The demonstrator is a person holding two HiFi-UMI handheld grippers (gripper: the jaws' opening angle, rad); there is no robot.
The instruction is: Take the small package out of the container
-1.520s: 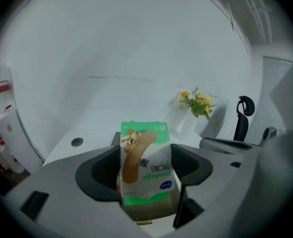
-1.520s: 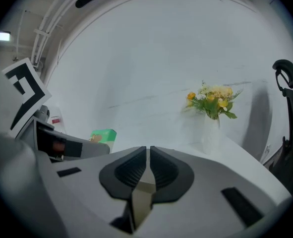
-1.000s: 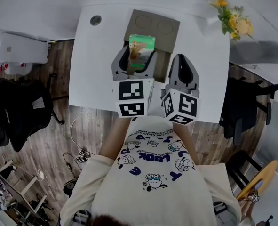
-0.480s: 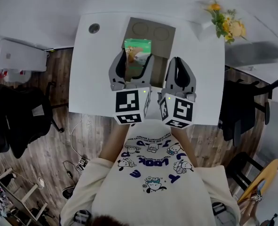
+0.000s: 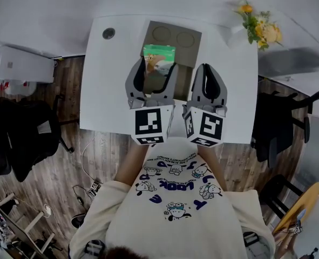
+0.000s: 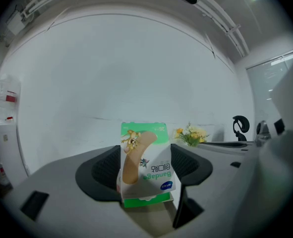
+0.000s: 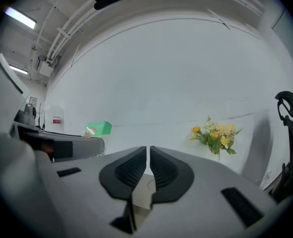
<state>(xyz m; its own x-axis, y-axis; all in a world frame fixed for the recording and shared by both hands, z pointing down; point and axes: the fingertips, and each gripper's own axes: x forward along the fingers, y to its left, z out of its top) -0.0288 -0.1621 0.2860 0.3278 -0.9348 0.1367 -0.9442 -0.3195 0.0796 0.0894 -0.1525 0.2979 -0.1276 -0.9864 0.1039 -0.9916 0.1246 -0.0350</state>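
Observation:
A small green and white bandage package (image 5: 158,57) (image 6: 146,165) is held upright between the jaws of my left gripper (image 5: 154,69) (image 6: 145,168), above the brown cardboard container (image 5: 172,41) on the white table (image 5: 108,85). The package's lower half is clamped; its green top sticks out past the fingertips. My right gripper (image 5: 208,77) (image 7: 148,170) hovers beside it to the right, jaws shut with nothing between them. In the right gripper view the package (image 7: 98,128) shows at the left.
A vase of yellow flowers (image 5: 263,28) (image 7: 215,135) stands at the table's far right corner. A round grommet (image 5: 109,33) sits at the far left corner. Black office chairs (image 5: 21,134) stand on the wooden floor at both sides.
Both grippers have drawn back slightly toward the person, the left one carrying the package with it. The grip on the package is unchanged.

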